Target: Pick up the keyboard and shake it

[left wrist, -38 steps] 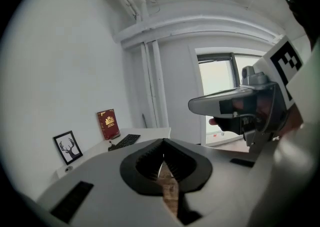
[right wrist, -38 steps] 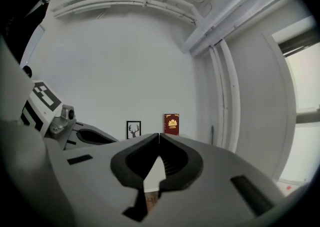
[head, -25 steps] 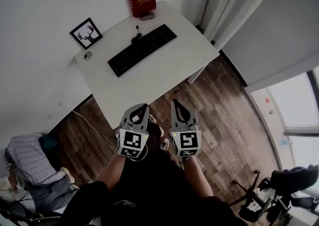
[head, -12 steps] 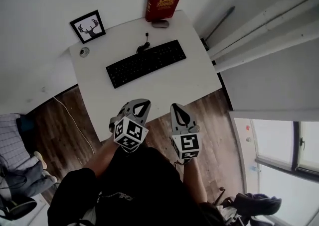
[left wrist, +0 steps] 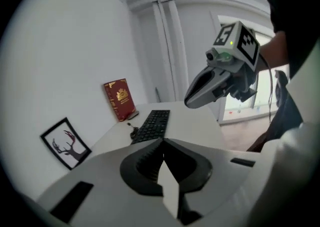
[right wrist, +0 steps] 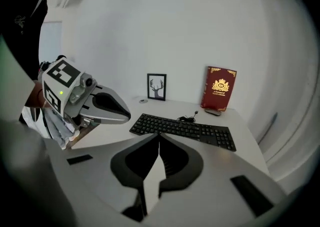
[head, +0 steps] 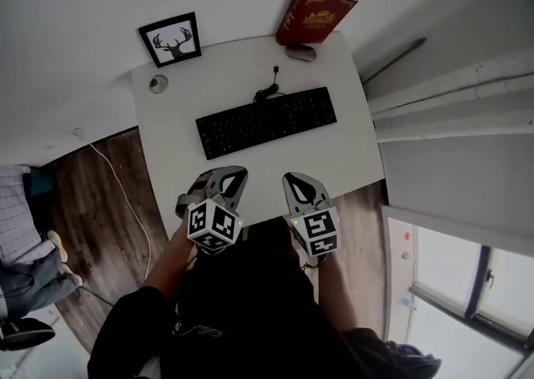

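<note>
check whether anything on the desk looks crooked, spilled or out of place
Nothing spilled or broken. The one oddity: the keyboard has its cable bunched up behind it, and the end seems to lie loose on the desk, plugged into nothing.

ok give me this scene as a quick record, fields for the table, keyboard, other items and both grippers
table: white, set against the wall
keyboard: black, flat mid-table, cable at far edge, untouched
other items: red book and framed deer picture at the wall
left gripper: shut, empty, by the table's near edge, short of the keyboard
right gripper: shut, empty, beside the left one
</note>
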The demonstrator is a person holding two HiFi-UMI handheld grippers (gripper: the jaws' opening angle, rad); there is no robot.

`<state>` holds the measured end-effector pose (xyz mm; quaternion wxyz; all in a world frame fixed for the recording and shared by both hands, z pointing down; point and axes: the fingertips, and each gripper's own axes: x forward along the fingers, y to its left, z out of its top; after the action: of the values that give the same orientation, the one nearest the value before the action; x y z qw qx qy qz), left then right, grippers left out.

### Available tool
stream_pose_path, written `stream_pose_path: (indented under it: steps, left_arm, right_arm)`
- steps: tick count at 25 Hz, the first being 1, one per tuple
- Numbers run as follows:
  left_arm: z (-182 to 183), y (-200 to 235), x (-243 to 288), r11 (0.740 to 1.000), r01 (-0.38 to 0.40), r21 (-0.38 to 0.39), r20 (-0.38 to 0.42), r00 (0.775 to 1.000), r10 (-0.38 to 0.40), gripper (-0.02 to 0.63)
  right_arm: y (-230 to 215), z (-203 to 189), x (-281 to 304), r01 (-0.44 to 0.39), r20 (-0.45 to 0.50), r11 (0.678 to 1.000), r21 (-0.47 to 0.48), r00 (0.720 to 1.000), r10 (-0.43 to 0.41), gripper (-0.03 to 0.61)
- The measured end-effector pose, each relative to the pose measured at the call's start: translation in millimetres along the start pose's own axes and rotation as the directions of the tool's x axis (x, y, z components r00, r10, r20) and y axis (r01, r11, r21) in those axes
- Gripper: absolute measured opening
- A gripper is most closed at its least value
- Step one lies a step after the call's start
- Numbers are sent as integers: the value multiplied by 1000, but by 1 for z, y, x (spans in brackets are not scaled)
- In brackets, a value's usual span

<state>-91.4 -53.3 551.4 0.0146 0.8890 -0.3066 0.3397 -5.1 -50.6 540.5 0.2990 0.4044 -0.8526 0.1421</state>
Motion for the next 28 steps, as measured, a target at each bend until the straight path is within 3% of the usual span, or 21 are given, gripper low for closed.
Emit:
stream_pose_path:
  steps: [3,6,8,10,12,14,15,18,20,21,23,27,28]
  left_arm:
    - [-21,20,10,996,-90,28,-93,991,92,3]
    - [-21,30,21,994,-52,-98,-74,996,45,3]
    - [-17,52,33,983,-22,-184,-55,998,12,3]
    - [-25,84,50,992,-38,-122,-125,992,23,3]
    - [-48,106,72,999,-26,44,-286,958,37,3]
    - [-71,109,92,992,53,113,-429,903,1,3]
    - [-74,110,100,993,73,95,-461,887,-21,3]
    - [-71,122,111,998,64,-16,-479,875,-64,6]
    - [-76,131,116,991,104,-85,-508,851,-133,86]
    - [-79,134,121,982,151,-117,-527,828,-190,155]
    - [-87,133,132,948,271,-167,-564,762,-318,270]
    - [-103,113,148,854,479,-203,-649,587,-483,305]
    - [-105,109,149,836,505,-215,-662,554,-505,302]
  right_arm:
    - [-8,-2,26,-57,-35,998,1,998,57,21]
    - [-12,-14,54,-166,-122,984,-62,980,157,21]
    - [-14,-21,74,-257,-191,961,-103,953,234,21]
    - [-16,-20,96,-347,-252,928,-135,918,307,21]
    - [-17,-15,114,-422,-305,891,-165,881,361,21]
    - [-19,-13,128,-481,-334,858,-183,851,405,21]
    - [-21,-12,135,-502,-338,843,-194,840,424,21]
    - [-22,-15,148,-566,-327,795,-217,810,487,21]
    - [-21,-20,155,-607,-312,767,-209,784,536,21]
    - [-21,-22,159,-622,-305,756,-204,774,554,21]
    - [-24,-26,165,-643,-297,740,-198,759,580,21]
    - [-28,-27,166,-670,-286,723,-168,735,615,21]
    - [-30,-29,166,-677,-291,718,-163,728,621,21]
